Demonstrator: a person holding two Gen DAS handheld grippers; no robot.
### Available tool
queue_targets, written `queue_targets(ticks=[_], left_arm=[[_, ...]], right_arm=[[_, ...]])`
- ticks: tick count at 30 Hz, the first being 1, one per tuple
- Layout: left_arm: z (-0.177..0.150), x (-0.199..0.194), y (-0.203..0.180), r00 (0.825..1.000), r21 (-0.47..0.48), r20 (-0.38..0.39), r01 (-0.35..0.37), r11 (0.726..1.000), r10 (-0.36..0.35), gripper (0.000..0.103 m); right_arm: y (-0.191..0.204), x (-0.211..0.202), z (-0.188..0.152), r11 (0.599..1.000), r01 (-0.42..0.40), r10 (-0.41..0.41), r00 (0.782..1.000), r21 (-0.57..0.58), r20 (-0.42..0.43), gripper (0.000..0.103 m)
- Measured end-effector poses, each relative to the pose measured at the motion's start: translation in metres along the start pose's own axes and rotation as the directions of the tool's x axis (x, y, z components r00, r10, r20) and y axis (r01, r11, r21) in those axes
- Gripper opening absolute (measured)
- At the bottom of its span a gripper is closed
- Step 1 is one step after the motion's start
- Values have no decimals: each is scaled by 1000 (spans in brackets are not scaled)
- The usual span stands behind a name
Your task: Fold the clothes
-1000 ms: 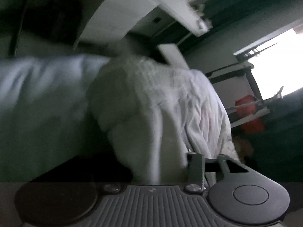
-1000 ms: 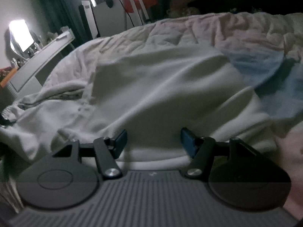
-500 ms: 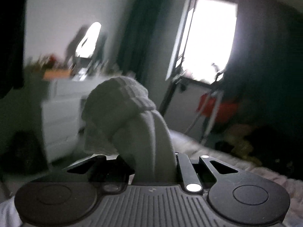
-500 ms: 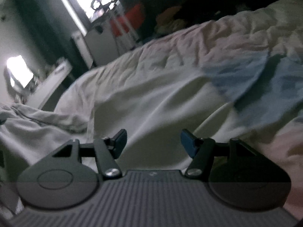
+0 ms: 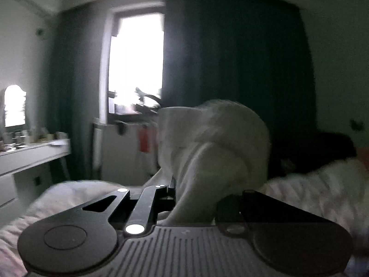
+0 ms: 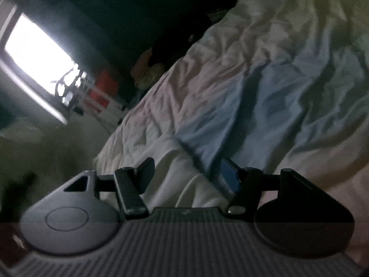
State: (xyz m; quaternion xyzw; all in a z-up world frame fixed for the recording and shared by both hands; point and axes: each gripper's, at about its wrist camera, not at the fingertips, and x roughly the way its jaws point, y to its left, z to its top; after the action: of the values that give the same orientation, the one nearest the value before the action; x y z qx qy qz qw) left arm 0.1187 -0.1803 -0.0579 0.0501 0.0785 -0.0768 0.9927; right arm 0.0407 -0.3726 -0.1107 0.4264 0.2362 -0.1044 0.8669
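Observation:
A white garment with a ribbed hem bunches up in front of the lens in the left wrist view, lifted above the bed. My left gripper is shut on it, and the cloth hides most of its fingers. In the right wrist view my right gripper stands open, tilted, just above the bed with only bedding behind the gap. A pale blue cloth lies on the crumpled white duvet ahead of it, and white fabric runs under its fingers.
A bright window and a dark curtain fill the far wall. At the left a white dresser carries a mirror. A red object hangs on a rack by the window. A dark pillow lies at the bed's head.
The left gripper has swung round with the white garment, from the bed and shelf to facing the window. The right gripper has rolled and shifted from the white garment towards the blue cloth.

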Motion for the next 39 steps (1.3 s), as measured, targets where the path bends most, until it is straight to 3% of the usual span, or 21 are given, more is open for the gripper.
queue_targets(ticks=[3, 6, 9, 12, 14, 15, 20, 25, 27, 31, 35, 39], left_arm=[[-37, 10, -30, 994, 66, -89, 69, 995, -63, 13], [-64, 12, -42, 982, 89, -149, 130, 988, -116, 21], [-64, 15, -36, 970, 73, -176, 182, 981, -166, 39], [-64, 20, -13, 945, 65, -248, 234, 970, -212, 57], [-69, 18, 11, 927, 52, -287, 265, 963, -240, 83], [-69, 18, 20, 920, 46, -298, 281, 958, -256, 89], [-81, -25, 52, 892, 40, -326, 343, 938, -313, 93], [-80, -54, 91, 874, -43, -319, 374, 927, -367, 97], [-77, -71, 104, 876, -77, -299, 374, 924, -379, 98], [-79, -87, 141, 902, -170, -219, 341, 925, -373, 101], [-79, -89, 165, 918, -271, -201, 283, 920, -341, 101], [-77, -84, 177, 938, -299, -217, 200, 933, -271, 101]], right_arm=[[-10, -2, 4, 999, -2, 1, 1000, 41, 14, 67], [-13, 3, 6, 998, -22, 22, 1000, 64, -5, 67], [-11, 5, 5, 997, -38, 39, 999, 63, -14, 67], [-7, 6, 4, 997, -54, 55, 998, 47, -19, 67], [-4, 7, 3, 997, -65, 65, 998, 35, -21, 67], [-3, 6, 3, 997, -70, 71, 997, 27, -21, 67], [5, 2, 0, 995, -100, 100, 995, -12, -18, 67], [11, -5, -3, 987, -158, 157, 987, -28, -32, 67], [10, -7, -3, 980, -200, 200, 979, -2, -50, 67], [5, -6, -6, 964, -257, 263, 959, 70, -105, 67], [7, -2, -11, 958, -272, 284, 947, 95, -153, 67], [16, 1, -18, 954, -291, 300, 936, 72, -187, 67]])
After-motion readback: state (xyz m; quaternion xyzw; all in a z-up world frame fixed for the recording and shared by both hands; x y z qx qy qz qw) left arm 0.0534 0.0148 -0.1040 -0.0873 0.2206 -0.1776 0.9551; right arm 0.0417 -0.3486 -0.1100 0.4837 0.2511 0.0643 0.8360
